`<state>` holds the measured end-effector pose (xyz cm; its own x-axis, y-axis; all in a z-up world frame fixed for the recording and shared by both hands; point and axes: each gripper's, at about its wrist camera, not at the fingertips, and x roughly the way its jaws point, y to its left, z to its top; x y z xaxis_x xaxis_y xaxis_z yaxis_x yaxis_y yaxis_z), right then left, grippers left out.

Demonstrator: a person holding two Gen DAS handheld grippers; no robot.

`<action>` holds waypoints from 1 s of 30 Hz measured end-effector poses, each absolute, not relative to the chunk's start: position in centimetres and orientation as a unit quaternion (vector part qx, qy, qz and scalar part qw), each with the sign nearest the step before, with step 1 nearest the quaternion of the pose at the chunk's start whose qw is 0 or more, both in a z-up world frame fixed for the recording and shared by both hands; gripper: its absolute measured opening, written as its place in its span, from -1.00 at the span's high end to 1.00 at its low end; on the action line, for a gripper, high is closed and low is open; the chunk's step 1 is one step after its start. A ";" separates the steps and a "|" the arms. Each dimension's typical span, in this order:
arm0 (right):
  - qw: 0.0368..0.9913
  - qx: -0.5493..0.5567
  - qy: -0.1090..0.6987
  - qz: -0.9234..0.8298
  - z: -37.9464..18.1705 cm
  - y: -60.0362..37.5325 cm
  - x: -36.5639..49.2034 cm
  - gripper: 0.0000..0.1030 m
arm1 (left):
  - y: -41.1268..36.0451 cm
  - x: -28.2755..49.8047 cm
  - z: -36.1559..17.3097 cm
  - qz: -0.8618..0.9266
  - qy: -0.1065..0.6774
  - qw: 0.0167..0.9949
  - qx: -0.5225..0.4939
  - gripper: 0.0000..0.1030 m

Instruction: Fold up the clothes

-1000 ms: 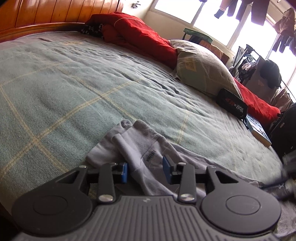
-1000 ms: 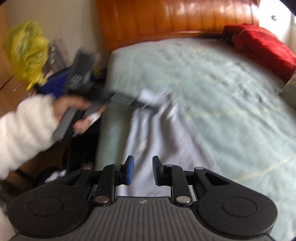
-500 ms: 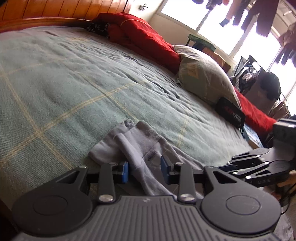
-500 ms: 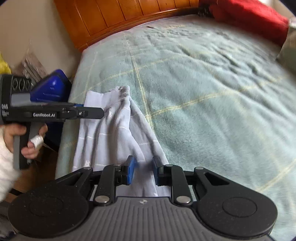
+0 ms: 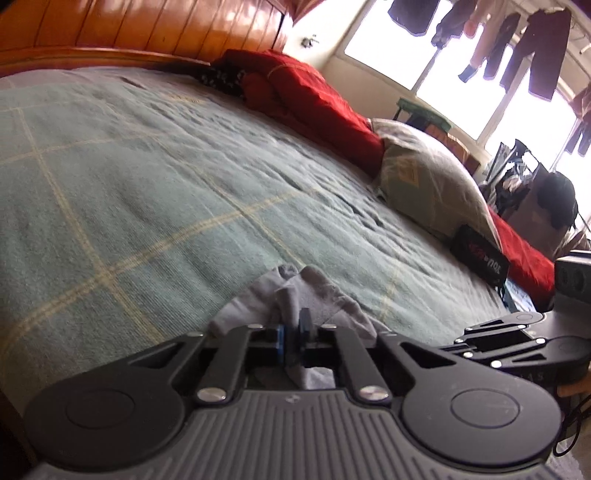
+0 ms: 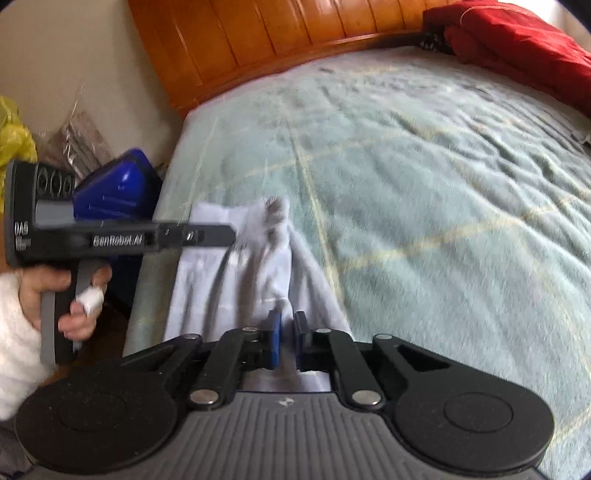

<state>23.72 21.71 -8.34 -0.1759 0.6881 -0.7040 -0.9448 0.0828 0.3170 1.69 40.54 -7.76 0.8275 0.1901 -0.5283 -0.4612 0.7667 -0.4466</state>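
Ahead of the left gripper (image 5: 291,338) the green checked bedspread (image 5: 155,177) runs off to the wooden headboard (image 5: 122,31), with nothing lying on the open stretch between. Off to its upper right sits a heap of red bedding (image 5: 317,99), and below that one grey-green pillow (image 5: 428,184) with one black pouch (image 5: 480,254) leaning against its lower end. Dark clothes (image 5: 539,48) hang in the bright window beyond.

From the right gripper (image 6: 287,345), the same bedspread (image 6: 424,177) fills the right side, and to the far left, off the bed's edge, are one blue case (image 6: 118,192) and one yellow bag (image 6: 13,140).

There is one pale grey-lilac garment (image 6: 258,269) on the bed, lying along the near edge, bunched and stretching from one gripper to the other. Two grippers are in play.

The left one has just been closing: its blue pads are nipped tight on a fold of the garment's (image 5: 299,295) bunched end, cloth standing up between them. In the right wrist view it comes in from the left, held by a hand (image 6: 62,291) in a fluffy white sleeve (image 6: 13,343), its tip at the crumpled far end. The right one has just been closing too, its jaws drawn narrow with the near end of the cloth pinched between them.
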 end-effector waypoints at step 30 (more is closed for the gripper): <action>0.685 -0.239 0.328 0.605 -4.7 14.5 23.0 0.58 | 33.9 3.2 -3.4 0.157 0.266 0.950 -0.045 0.33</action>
